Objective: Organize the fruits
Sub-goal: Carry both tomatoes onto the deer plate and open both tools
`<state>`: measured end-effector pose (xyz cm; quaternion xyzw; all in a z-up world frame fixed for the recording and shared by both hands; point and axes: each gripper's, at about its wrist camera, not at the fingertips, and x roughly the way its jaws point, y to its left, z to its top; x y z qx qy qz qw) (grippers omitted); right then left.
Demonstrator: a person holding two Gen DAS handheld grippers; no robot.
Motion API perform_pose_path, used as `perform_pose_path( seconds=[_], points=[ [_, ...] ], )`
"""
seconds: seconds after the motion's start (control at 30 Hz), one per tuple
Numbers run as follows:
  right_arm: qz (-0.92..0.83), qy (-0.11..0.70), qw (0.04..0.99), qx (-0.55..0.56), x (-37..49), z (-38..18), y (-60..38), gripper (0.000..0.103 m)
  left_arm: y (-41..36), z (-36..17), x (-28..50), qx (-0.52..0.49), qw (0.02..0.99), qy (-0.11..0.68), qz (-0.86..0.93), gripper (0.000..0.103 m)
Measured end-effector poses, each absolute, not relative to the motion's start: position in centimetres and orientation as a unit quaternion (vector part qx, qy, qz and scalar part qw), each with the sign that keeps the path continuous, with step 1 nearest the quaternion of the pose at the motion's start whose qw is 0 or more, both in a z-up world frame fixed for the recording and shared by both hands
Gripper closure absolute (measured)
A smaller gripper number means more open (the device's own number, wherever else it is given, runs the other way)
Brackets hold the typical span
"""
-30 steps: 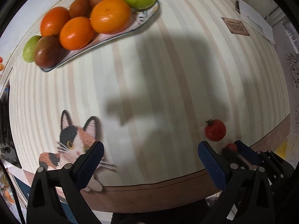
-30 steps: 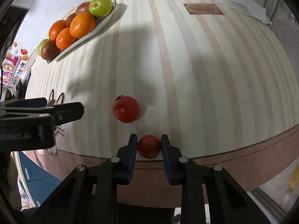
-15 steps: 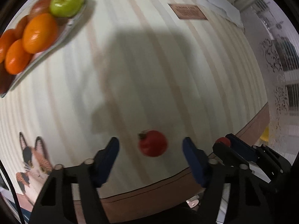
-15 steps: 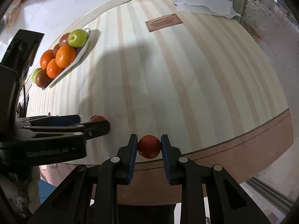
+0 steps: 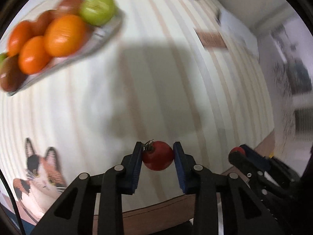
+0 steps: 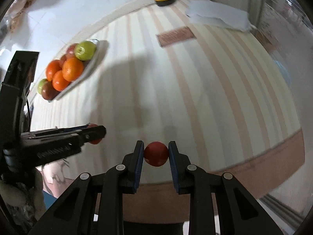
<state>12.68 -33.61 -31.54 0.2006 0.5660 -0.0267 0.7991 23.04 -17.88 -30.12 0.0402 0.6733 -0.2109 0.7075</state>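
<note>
Left wrist view — both tongs, left (image 5: 158, 157) and right (image 6: 156, 153), each clamped on 1 smooth round tomato (image 5: 157, 155).

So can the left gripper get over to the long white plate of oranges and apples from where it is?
Probably yes. The left gripper is shut on a small red tomato, and only bare striped tablecloth lies between it and the long white plate.
</note>
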Motion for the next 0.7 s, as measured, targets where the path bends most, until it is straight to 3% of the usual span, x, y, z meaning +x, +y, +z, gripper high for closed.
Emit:
perform_pose_path(
  seconds=[0.33, 0.7],
  points=[
    [0.084, 0.508, 0.818, 0.258, 21.3, -29.4, -28.6, 0.075, -6.5, -25.6, 29.1, -0.126, 0.745, 0.64, -0.14, 0.074],
    [0.137, 0.482, 0.82, 0.276, 30.4, -31.4, -25.4, 0.075, -4.9, -29.0, 35.3, -0.161, 0.735, 0.65, -0.109, 0.074]
  ],
)
